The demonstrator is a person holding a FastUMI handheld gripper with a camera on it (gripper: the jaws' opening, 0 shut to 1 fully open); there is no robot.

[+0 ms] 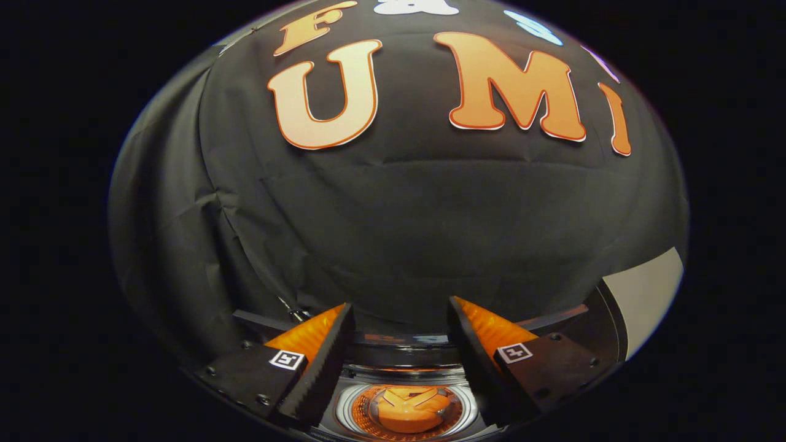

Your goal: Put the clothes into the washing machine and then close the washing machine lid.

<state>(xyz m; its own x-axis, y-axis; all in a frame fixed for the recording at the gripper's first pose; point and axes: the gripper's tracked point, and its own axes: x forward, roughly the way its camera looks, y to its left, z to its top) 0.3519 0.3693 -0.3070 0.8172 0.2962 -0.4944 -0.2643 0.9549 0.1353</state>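
1. Black cloth wall (393, 233) hangs beyond the gripper (399, 319), whose fingers are spread apart, gripping nothing.
2. Below and between the fingers sits the washing machine (405, 374), its round drum (347, 411) in sight.
3. Something orange (408, 408) shows in the drum; whether it is clothing is unclear.
4. A pale panel (648, 294) stands right of the gripper.

The gripper (400, 319) has 2 wedge-shaped fingers (319, 374) with saw-toothed inner faces, each on a flat dark mounting plate (249, 380) with small round screws (several per plate). Each plate carries 1 square black-and-white marker tag (287, 360).
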